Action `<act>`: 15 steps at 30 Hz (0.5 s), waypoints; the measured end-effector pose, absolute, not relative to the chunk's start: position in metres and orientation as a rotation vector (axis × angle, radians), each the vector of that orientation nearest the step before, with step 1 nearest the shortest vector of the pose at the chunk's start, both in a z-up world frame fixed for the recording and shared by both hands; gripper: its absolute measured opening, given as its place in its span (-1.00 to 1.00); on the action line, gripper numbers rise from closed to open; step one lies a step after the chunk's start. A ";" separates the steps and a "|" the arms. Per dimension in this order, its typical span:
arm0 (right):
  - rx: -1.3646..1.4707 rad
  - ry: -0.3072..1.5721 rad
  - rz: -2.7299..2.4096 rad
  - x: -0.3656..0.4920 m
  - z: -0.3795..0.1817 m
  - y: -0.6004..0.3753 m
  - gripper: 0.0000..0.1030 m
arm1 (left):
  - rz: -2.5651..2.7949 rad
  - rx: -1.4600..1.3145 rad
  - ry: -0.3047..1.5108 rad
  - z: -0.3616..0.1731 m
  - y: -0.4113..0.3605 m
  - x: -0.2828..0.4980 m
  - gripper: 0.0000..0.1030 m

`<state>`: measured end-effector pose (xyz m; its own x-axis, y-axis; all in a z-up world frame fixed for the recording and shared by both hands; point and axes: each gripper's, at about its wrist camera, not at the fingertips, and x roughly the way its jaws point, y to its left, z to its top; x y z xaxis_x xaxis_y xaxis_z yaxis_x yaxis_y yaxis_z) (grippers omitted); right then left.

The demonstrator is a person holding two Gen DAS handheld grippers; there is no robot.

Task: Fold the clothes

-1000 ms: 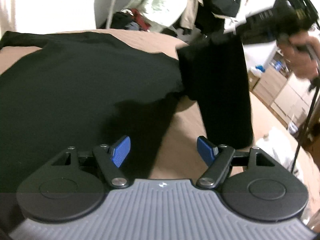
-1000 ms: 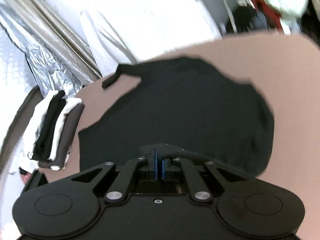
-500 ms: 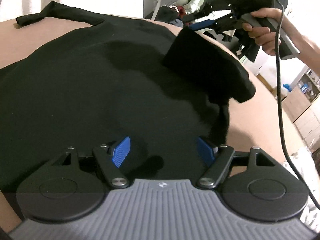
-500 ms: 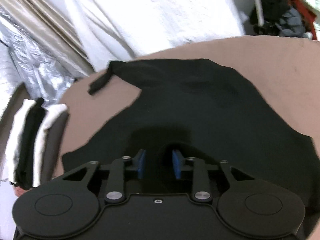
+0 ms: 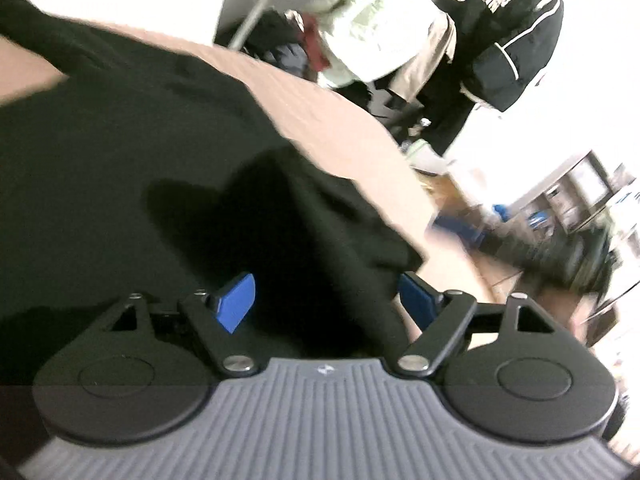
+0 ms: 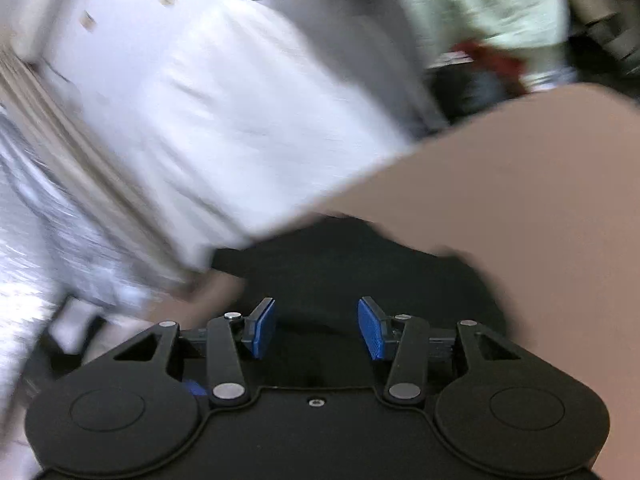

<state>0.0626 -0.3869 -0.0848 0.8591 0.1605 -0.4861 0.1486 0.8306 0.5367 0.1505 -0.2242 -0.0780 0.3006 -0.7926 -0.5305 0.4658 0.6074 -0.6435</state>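
Since the earlier frame the right tool has released the black garment and is opening, nothing gripped; the left tool, wide and opening, hovers nearest the folded-over flap; garment lies flat on the brown surface beyond.

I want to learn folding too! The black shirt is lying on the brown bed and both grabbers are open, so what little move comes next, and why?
Probably bring the left gripper down onto the folded-over flap of the black shirt near the bed edge. Both sets of jaws are opening, gripping nothing, and the right gripper hangs above cloth it has let go.
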 end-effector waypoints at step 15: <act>0.229 0.563 -0.213 0.037 -0.121 -0.282 0.38 | -0.487 0.079 0.855 -0.039 -0.233 0.206 -0.90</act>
<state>0.0368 -0.2816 -0.1209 0.8251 -0.1364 -0.5483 0.2609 0.9528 0.1555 0.2058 -0.2325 -0.0388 0.5543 -0.3805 -0.7402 0.4425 0.8880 -0.1251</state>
